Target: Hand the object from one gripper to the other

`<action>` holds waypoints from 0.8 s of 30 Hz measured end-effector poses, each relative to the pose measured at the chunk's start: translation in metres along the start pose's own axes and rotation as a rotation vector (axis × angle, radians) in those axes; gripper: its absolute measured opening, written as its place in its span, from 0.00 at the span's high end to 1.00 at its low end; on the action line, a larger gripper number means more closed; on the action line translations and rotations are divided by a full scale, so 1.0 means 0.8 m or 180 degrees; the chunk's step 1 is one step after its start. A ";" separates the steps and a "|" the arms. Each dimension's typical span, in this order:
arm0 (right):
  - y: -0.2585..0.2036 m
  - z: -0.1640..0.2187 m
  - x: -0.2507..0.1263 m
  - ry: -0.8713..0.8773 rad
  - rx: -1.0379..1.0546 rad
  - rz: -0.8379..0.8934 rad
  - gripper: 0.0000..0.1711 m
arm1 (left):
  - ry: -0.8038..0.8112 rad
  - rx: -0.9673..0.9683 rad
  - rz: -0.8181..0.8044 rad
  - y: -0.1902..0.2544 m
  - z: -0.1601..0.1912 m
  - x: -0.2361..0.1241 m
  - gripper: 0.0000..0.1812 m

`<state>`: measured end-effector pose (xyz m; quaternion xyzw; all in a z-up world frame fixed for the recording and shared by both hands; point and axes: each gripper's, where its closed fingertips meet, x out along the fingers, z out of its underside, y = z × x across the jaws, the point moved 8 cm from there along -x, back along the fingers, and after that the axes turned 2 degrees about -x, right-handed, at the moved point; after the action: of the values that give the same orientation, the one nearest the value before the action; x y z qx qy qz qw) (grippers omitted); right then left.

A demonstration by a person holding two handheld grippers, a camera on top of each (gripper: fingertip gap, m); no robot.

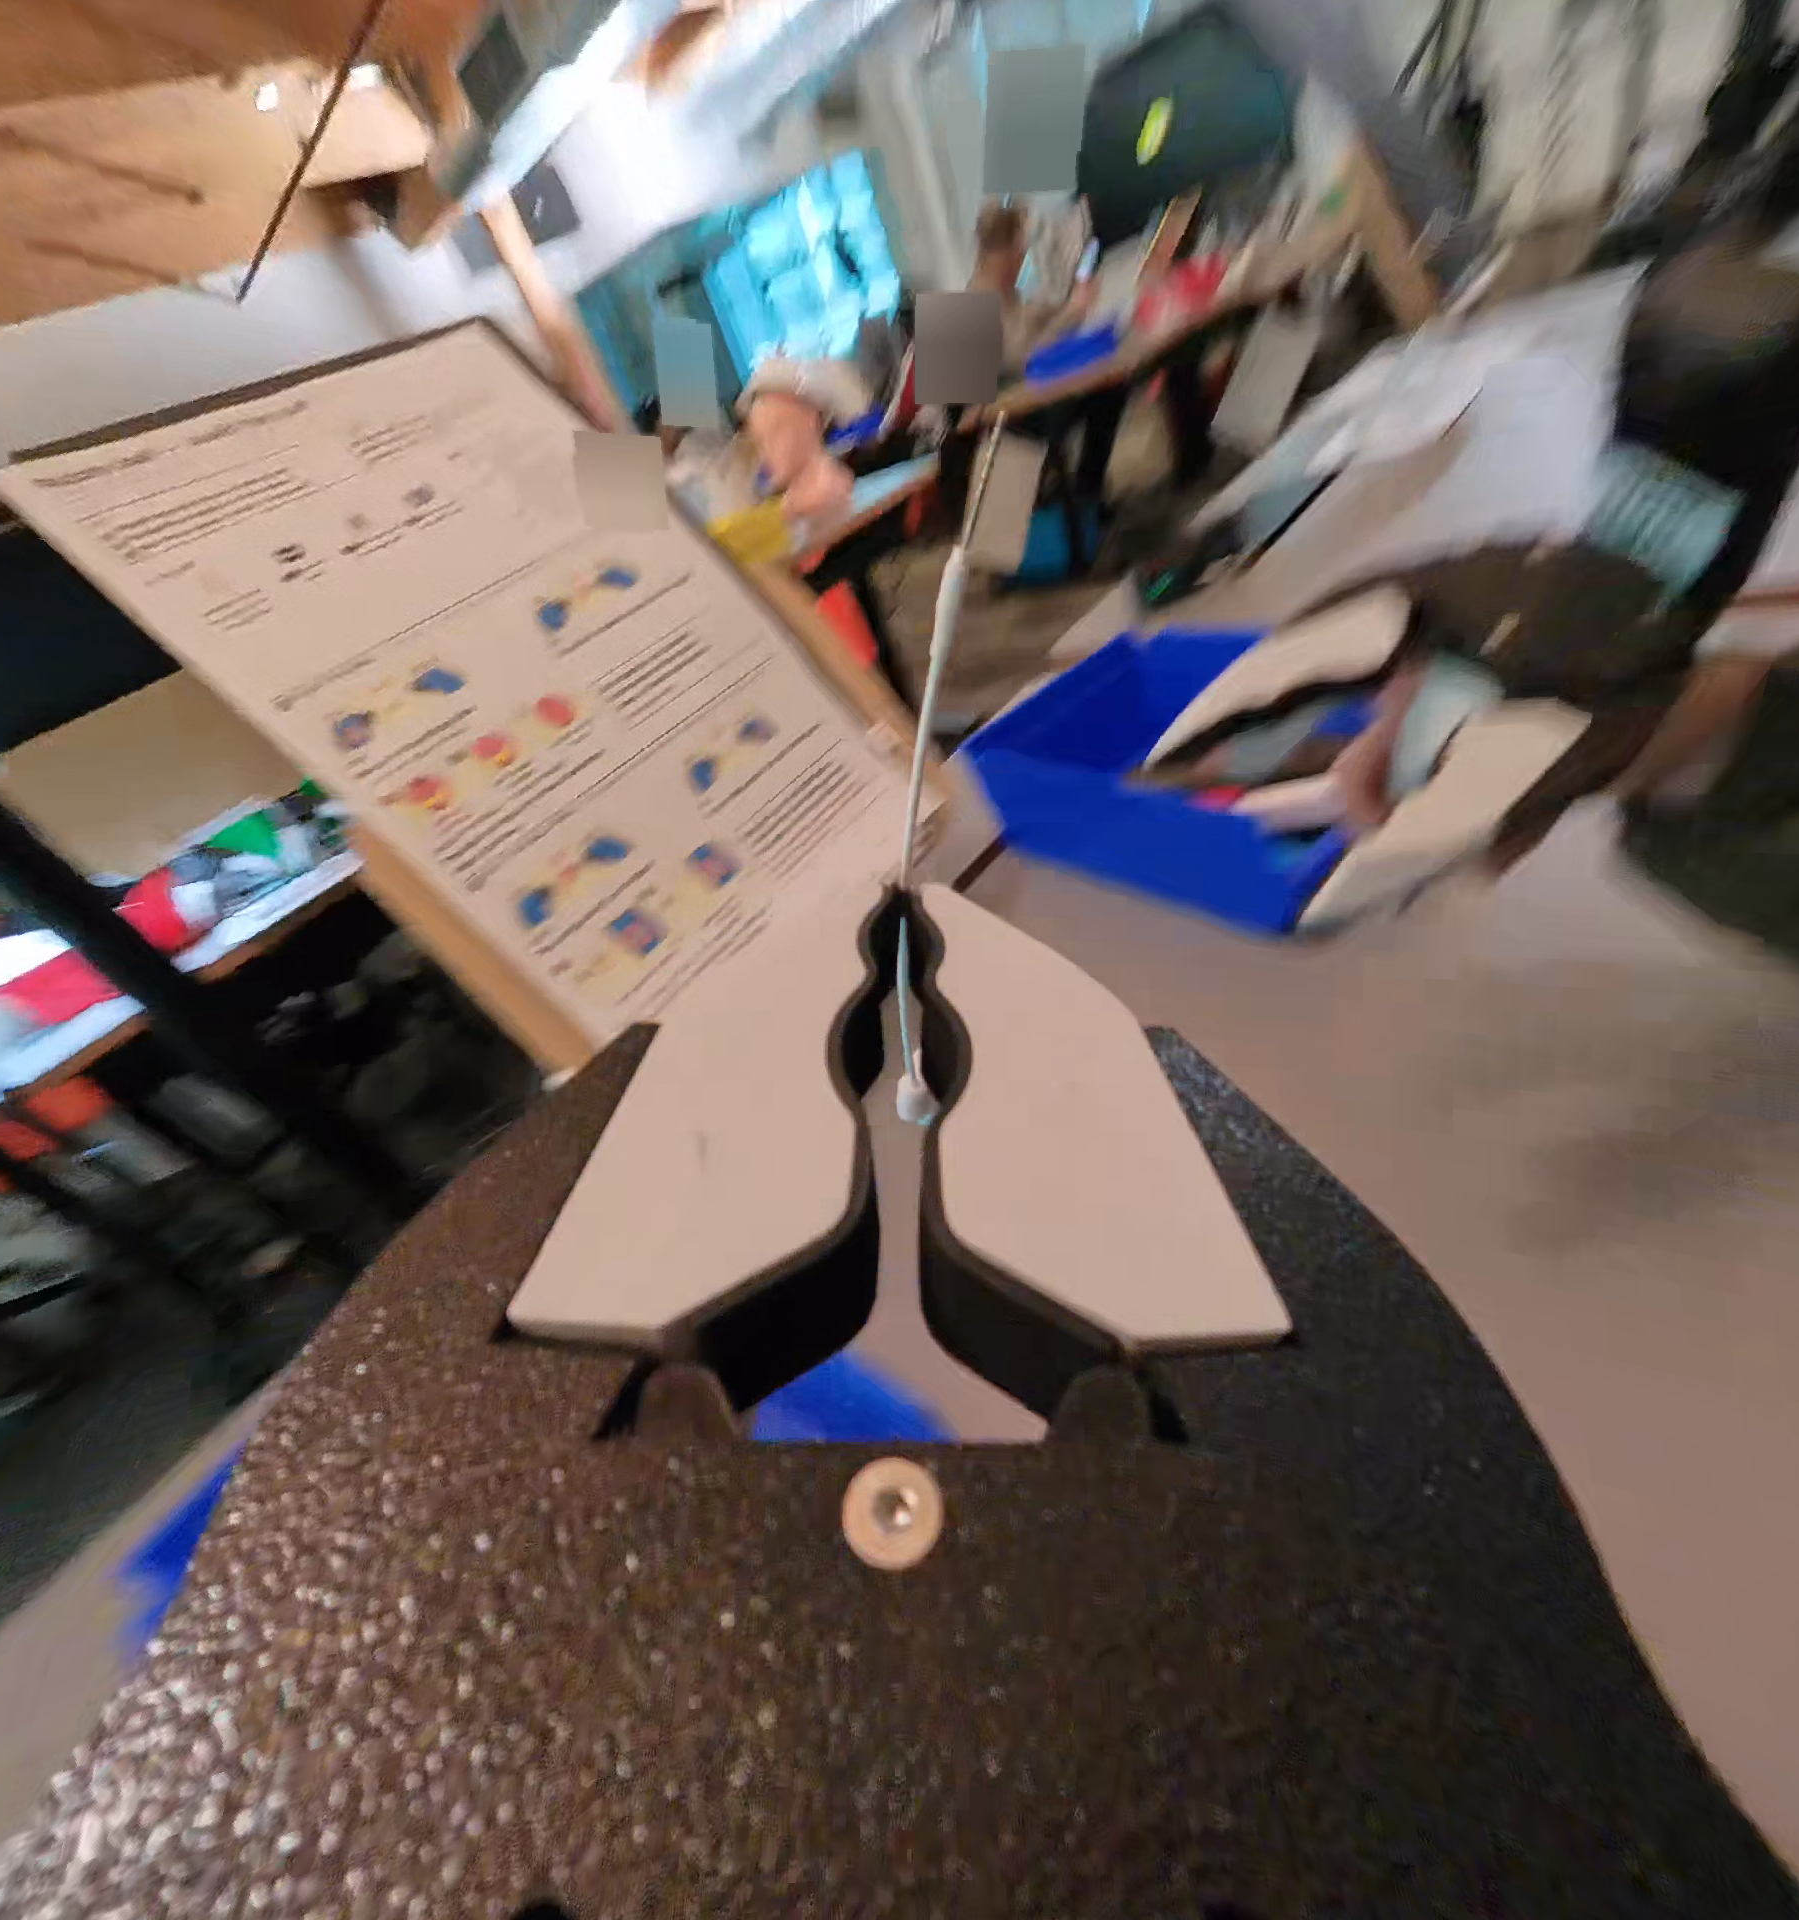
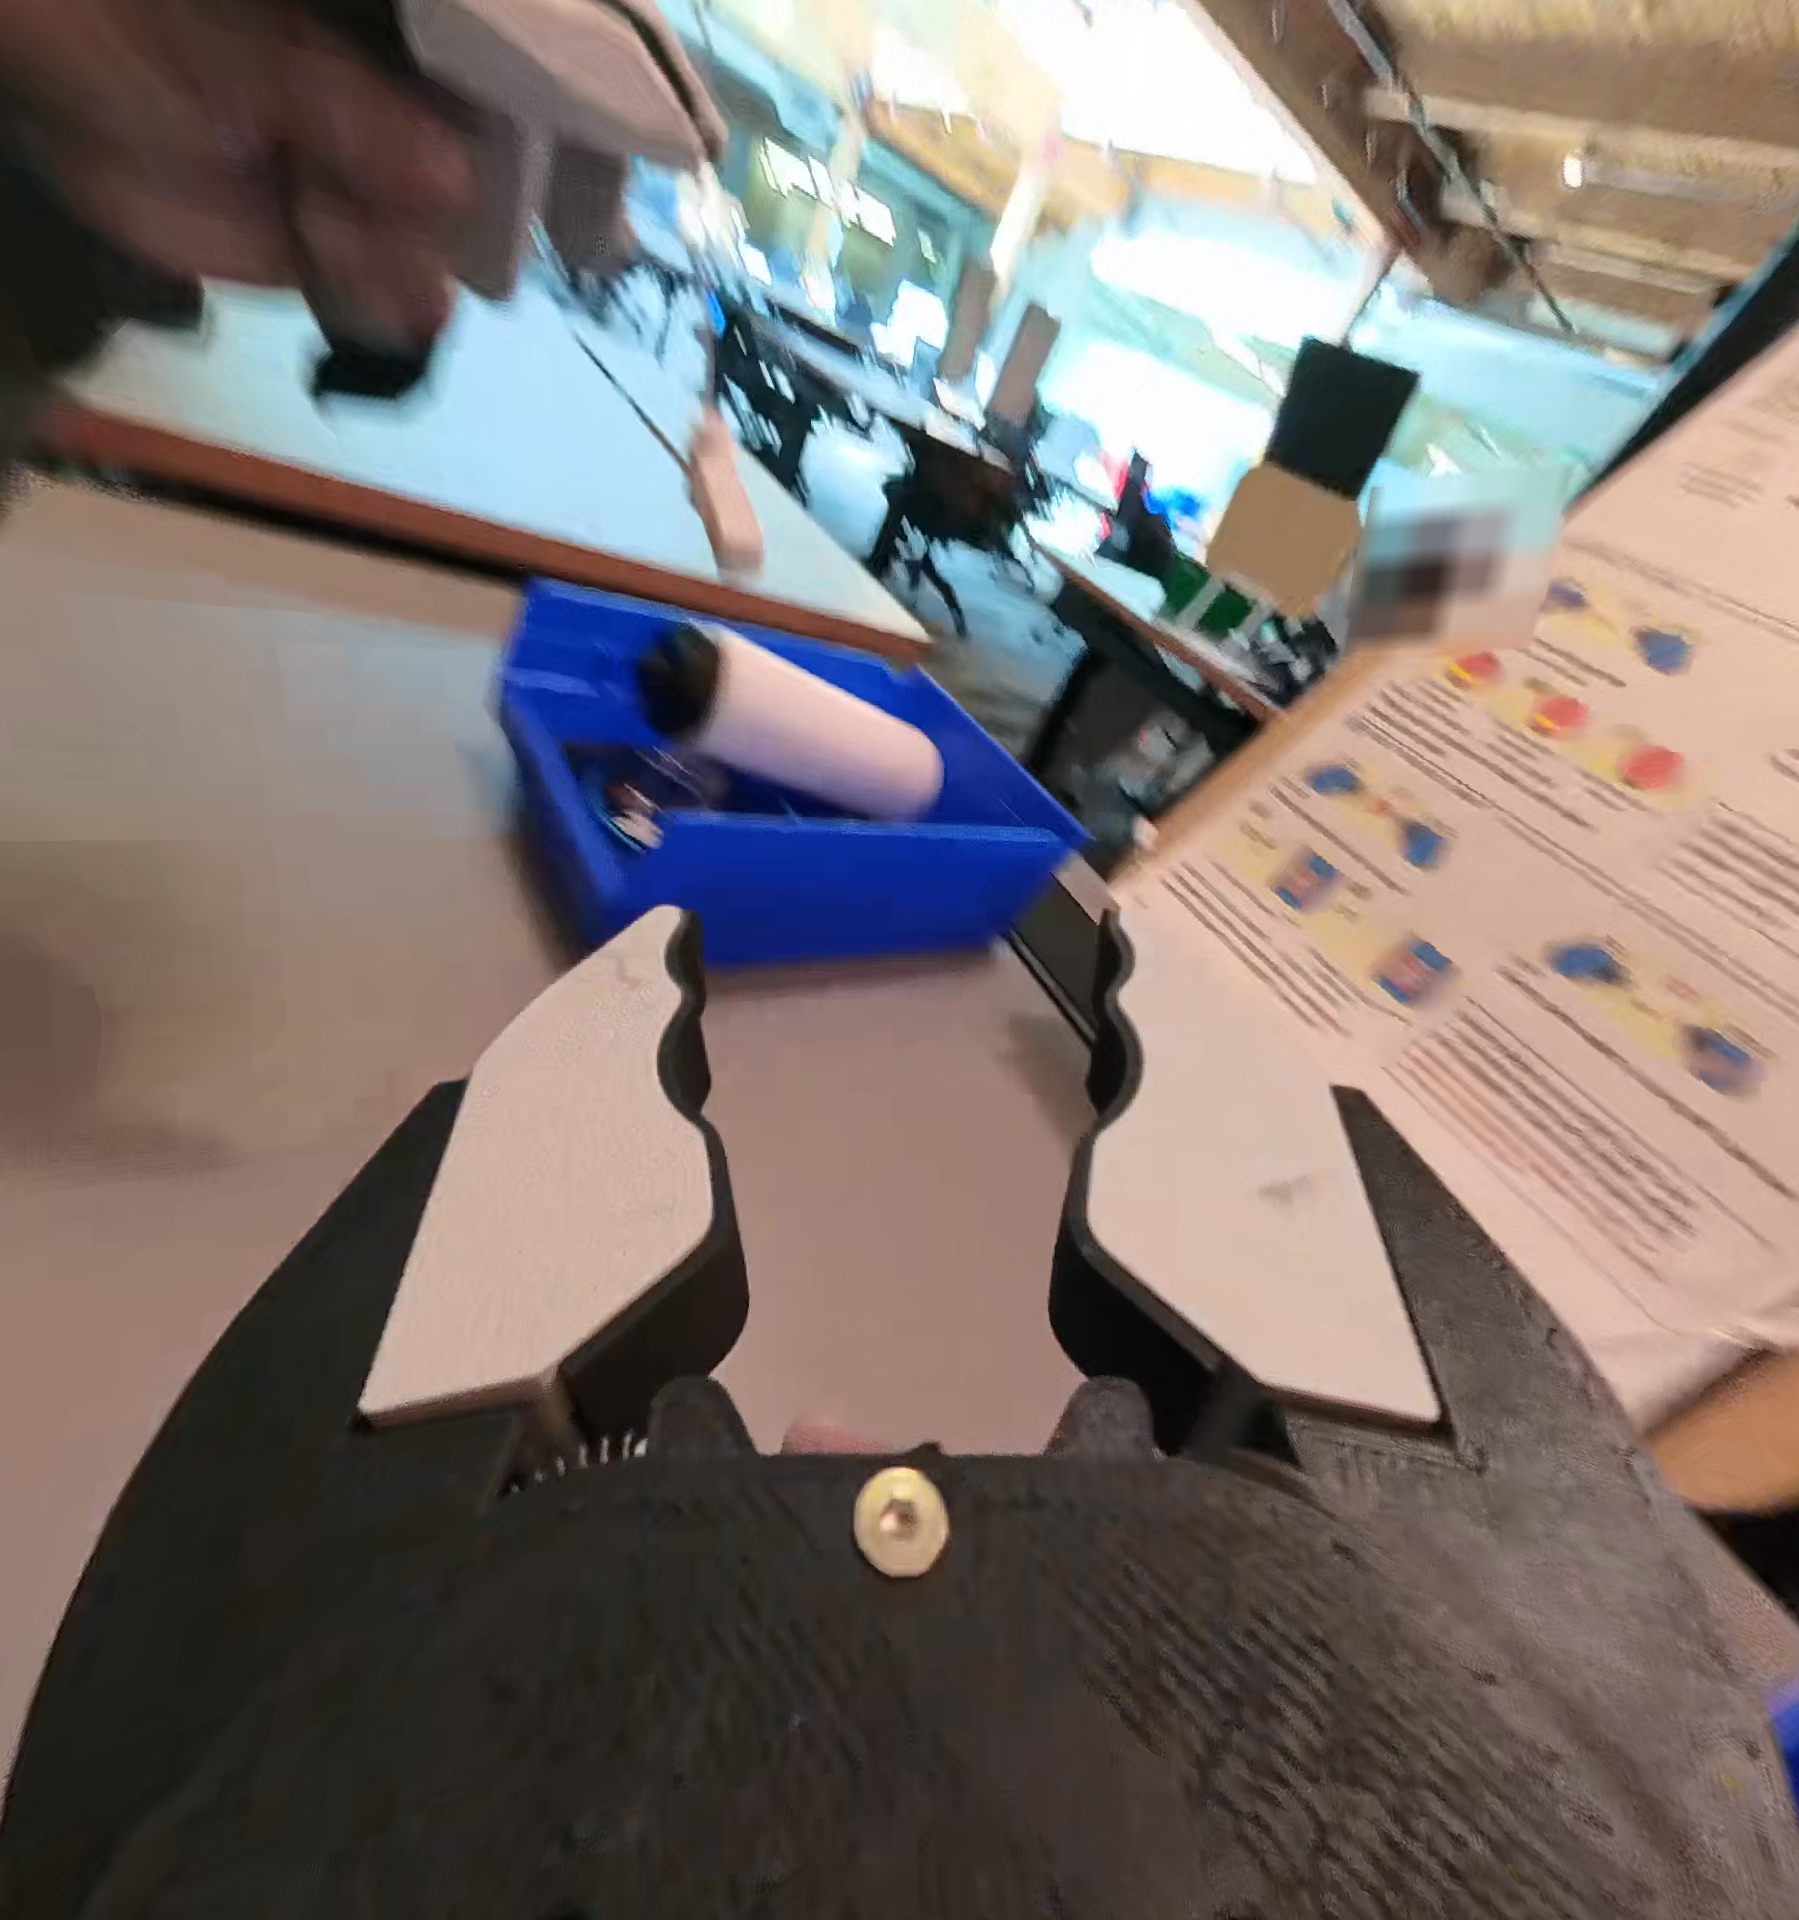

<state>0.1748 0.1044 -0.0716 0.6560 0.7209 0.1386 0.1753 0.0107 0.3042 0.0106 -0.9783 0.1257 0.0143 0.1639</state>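
My left gripper (image 1: 905, 894) is shut on a thin white rod (image 1: 926, 727). The rod has a small white knob at its near end, between the pads, and a thin metal tip at its far end. It sticks out forward, up past the fingertips. My right gripper (image 2: 900, 935) is open and empty, held low above the grey table (image 2: 251, 831) and pointing toward a blue bin (image 2: 791, 883). In the left wrist view the right gripper (image 1: 1238, 821) shows blurred at the right, open, over the blue bin (image 1: 1082, 800). Both views are motion-blurred.
The blue bin holds a white cylinder with a black cap (image 2: 801, 727) and small items. A propped printed instruction board (image 1: 521, 665) stands beside it and also shows in the right wrist view (image 2: 1549, 883). A hand holding the other gripper is blurred at the upper left (image 2: 251, 156). Tables and people fill the background. Tip to tip, the grippers are about 15 cm apart.
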 end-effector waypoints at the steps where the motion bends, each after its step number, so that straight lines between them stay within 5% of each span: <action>1: -0.022 -0.002 0.003 0.0187 0.0107 -0.0073 0.58 | 0.0207 -0.0210 0.0167 0.020 0.002 -0.001 1.00; 6: -0.101 -0.003 -0.024 0.0680 0.0887 -0.0225 0.58 | 0.0743 -0.1068 0.0555 0.104 0.027 0.001 1.00; 12: -0.157 -0.033 -0.064 0.0782 0.0947 -0.0062 0.60 | 0.0687 -0.0891 0.0850 0.185 0.019 -0.005 1.00; 17: -0.181 -0.041 -0.094 0.0666 0.0811 -0.0022 0.77 | 0.0834 -0.0833 0.1175 0.223 0.006 -0.015 1.00; 22: -0.180 -0.027 -0.095 0.0553 0.0821 -0.0258 0.80 | 0.1011 -0.0982 0.1506 0.229 0.013 -0.001 1.00; 24: -0.175 -0.022 -0.093 0.0550 0.0827 -0.0341 0.92 | 0.0996 -0.1059 0.1581 0.223 0.017 0.010 1.00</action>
<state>0.0474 0.0170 -0.1106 0.6195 0.7790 0.0905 0.0335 -0.0264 0.1440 -0.0592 -0.9215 0.3798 -0.0762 -0.0278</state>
